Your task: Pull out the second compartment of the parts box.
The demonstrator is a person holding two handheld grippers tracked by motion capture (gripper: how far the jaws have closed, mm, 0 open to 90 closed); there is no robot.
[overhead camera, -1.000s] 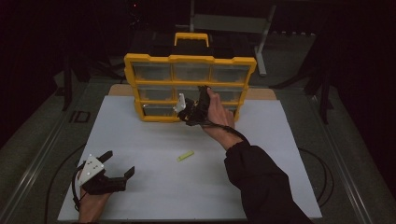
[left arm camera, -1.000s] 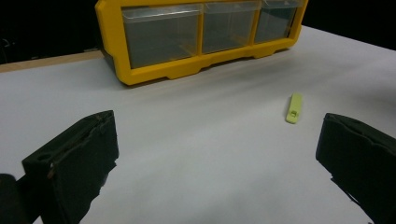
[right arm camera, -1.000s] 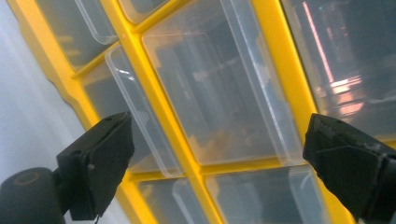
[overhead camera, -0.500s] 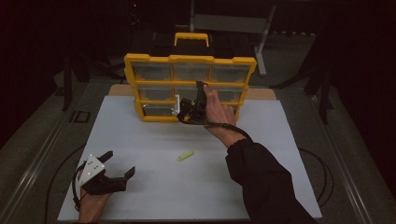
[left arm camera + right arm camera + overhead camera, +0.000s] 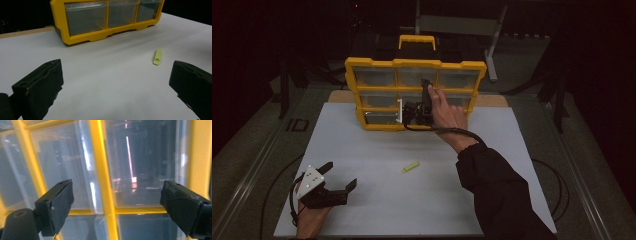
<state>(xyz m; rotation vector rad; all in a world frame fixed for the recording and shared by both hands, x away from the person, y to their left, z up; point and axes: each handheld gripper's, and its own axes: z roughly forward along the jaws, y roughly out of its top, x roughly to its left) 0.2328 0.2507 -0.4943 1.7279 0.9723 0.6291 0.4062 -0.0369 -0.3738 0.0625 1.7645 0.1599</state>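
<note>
My right gripper point(image 5: 116, 207) had its jaws spread wide, empty, a yellow divider running up between them. It sat close against the drawer cabinet point(image 5: 414, 65), at about twelve o'clock on the white mat point(image 5: 377, 145), before the middle and lower drawers. I judged the step to be opening a drawer, so I wanted one jaw on each side of a drawer's front lip, not astride the frame, and a straight pull toward six o'clock so the light cabinet would not tip or slide. The clear drawers point(image 5: 147, 165) were glossy, hard plastic, likely slippery under the matte black pads. My left gripper point(image 5: 116, 82) rested at seven o'clock, jaws wide and empty. A small flat lime-green piece point(image 5: 410, 166) lay mid-mat.
</note>
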